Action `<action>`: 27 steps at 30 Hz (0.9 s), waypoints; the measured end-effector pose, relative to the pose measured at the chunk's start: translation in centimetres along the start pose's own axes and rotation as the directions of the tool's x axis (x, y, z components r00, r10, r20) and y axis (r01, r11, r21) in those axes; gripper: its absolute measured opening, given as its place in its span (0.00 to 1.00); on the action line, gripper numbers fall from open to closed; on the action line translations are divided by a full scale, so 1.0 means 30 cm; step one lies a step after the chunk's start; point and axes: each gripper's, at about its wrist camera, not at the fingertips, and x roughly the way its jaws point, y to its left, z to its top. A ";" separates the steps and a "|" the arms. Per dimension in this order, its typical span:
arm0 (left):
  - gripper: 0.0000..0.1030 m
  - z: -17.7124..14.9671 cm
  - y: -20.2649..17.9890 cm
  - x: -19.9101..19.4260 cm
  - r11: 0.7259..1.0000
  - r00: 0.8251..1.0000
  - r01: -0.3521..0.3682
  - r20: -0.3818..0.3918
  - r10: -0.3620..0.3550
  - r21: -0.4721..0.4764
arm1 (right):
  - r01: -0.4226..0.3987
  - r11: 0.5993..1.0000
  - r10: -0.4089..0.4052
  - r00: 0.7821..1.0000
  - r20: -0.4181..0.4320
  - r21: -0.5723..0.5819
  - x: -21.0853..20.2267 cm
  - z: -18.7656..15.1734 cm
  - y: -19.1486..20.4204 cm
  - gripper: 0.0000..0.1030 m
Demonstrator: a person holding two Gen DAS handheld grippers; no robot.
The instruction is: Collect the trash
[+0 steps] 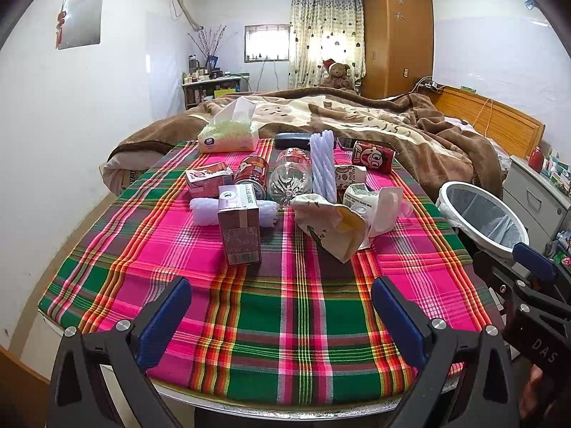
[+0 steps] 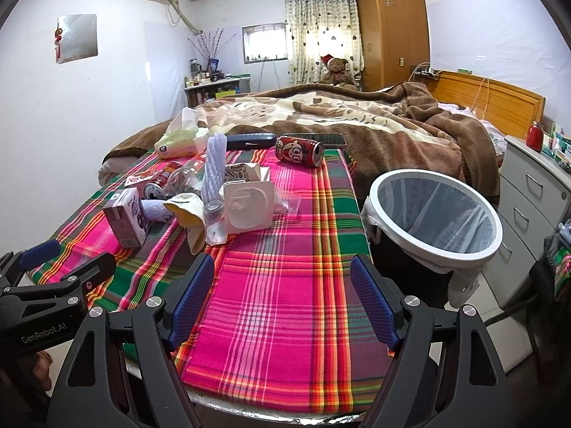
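Plaid cloth covers the bench (image 1: 285,321), litter heaped beyond both sets of spread, empty jaws, the lined bin (image 2: 435,214) waiting right of them for easy drops.

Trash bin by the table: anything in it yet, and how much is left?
Nothing looks done: the trash bin shows only its liner. Nothing is in hand; the left gripper and right gripper are both open over the plaid cloth. Left: the purple carton, crumpled paper bag, clear bottle and red can.
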 end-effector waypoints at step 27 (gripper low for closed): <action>0.99 0.068 0.115 0.118 0.997 0.998 -0.050 -0.028 0.049 -0.051 | 0.046 0.998 -0.047 0.999 -0.002 -0.053 0.086 0.048 0.033 0.78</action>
